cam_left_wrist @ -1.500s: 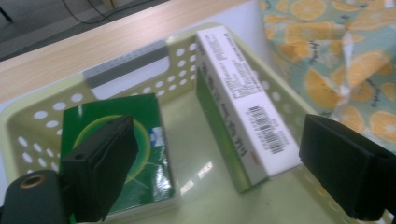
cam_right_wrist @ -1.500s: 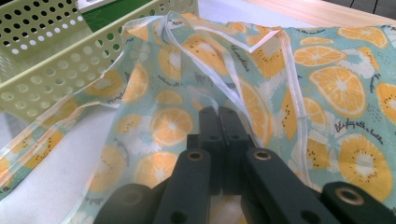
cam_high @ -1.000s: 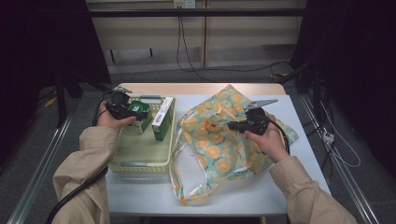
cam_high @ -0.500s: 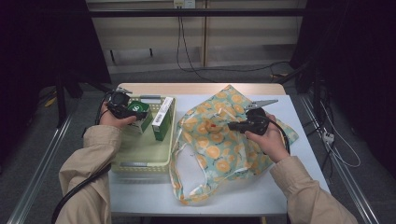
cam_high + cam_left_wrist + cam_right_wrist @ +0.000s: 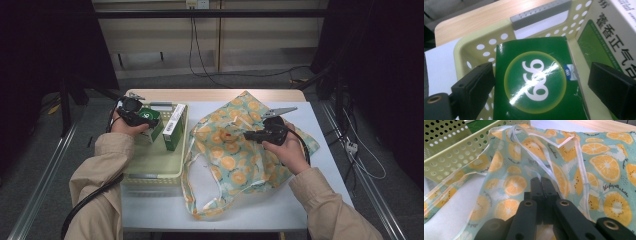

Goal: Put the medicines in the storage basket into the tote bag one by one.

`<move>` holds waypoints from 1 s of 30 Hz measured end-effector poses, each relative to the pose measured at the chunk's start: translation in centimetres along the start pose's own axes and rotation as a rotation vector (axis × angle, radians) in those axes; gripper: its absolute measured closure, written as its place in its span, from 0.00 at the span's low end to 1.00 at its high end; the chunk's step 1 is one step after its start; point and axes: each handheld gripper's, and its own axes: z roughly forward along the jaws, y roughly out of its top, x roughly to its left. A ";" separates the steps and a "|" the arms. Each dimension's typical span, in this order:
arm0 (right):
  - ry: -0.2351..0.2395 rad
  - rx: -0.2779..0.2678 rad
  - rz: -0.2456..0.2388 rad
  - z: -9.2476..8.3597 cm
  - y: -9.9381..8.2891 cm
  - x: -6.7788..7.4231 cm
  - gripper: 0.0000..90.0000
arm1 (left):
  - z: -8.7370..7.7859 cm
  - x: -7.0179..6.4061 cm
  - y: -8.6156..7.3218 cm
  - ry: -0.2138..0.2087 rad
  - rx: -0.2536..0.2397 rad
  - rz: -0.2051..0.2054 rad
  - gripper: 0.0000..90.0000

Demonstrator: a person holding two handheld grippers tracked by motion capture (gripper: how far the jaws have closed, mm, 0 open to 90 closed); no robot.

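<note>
At the bottom centre of the right gripper view, the right gripper (image 5: 541, 182) is seen pinched together on the thin, crinkled bag (image 5: 599, 165) (orange-slice print, clear edging). Left of centre in the high view, the perforated plastic basket (image 5: 150, 167) holds the glossy green box (image 5: 536, 82), straddled by the parted left gripper (image 5: 544, 82), beside a taller carton (image 5: 173, 127).

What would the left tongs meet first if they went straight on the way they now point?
Most likely the dark green box between the open left tongs; past it stands the yellow basket's wall.
</note>
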 end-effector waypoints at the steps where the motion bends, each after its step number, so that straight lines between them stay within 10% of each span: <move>1: 0.001 0.002 -0.001 0.0 0.0 0.0 1.00 | 0.1 0.0 0.0 0.006 0.000 0.003 0.07; 18: -0.006 0.003 -0.001 -0.2 -0.1 -0.1 1.00 | 0.3 -0.8 -0.7 -0.007 0.111 -0.036 0.17; 30: -0.008 -0.003 0.004 -0.3 -0.1 -0.1 1.00 | -3.4 -1.5 1.3 -0.045 0.068 -0.014 0.19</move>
